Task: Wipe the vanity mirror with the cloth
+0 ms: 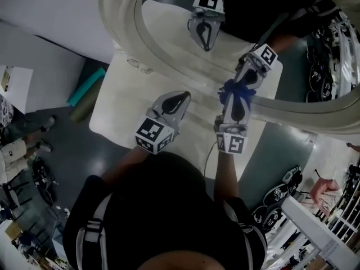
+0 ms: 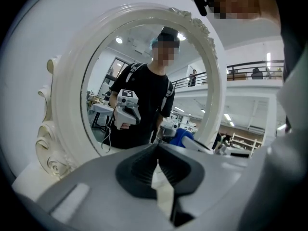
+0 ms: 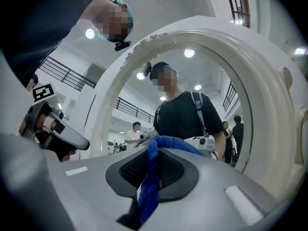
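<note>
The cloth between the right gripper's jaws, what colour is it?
Blue. The cloth shows best in the right gripper view.

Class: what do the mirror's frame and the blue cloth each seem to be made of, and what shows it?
Mirror frame: probably painted resin or plaster, cream with a soft sheen, moulded scrollwork.
Cloth: woven or microfibre fabric, matt blue, bunching in folds.

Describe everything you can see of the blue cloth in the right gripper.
The blue cloth looks like soft woven fabric, bunched into a crumpled strip. The right tongs are shut on it, with a wad sticking out past their tips and the rest trailing back between them. In the head view the wad sits at the glass of the white ornate-framed vanity mirror, seemingly touching it, meeting its own reflection.
</note>
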The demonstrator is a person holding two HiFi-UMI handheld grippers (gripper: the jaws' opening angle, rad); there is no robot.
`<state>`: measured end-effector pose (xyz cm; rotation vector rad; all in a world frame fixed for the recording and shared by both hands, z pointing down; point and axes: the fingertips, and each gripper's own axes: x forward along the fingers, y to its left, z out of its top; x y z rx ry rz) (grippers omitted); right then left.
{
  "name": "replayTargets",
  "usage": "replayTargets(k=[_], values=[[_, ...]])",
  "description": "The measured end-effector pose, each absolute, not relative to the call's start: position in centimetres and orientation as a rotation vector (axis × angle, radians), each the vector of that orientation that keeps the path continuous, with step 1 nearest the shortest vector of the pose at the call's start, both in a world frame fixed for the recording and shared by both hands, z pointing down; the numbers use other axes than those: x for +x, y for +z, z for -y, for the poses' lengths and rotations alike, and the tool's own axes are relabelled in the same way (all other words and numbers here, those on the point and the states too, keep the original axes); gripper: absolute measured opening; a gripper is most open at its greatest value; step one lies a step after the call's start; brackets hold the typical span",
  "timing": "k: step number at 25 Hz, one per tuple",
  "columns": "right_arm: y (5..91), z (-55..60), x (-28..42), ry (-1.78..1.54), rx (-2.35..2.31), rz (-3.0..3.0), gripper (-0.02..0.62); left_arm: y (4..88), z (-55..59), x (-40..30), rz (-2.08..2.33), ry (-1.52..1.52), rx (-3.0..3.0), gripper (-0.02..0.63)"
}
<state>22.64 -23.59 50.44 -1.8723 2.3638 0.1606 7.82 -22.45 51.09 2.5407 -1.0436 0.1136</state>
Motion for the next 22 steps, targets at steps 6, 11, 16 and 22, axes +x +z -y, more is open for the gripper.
replayTargets(k=[6, 11, 16, 22], values=[[51.4, 22.9, 22.1, 0.098, -1.882, -2.361, 0.036, 51.1, 21.4, 6.7, 1.080, 0.098, 2.547, 0.006], [50.9, 22.8, 21.6, 0.161, -1.826, -2.399, 0.037, 50.2, 20.8, 6.6, 1.104, 0.093, 2.548, 0.006], [50.9, 22.6, 20.8, 0.217, -1.773, -2.417, 0.037, 50.2, 19.9, 6.3, 1.120, 0.080, 2.542, 0.006], [51.2, 22.6, 20.4, 0.217, -1.775, -2.429, 0.037, 50.3, 19.3, 5.7, 1.137, 0.072, 2.536, 0.006]])
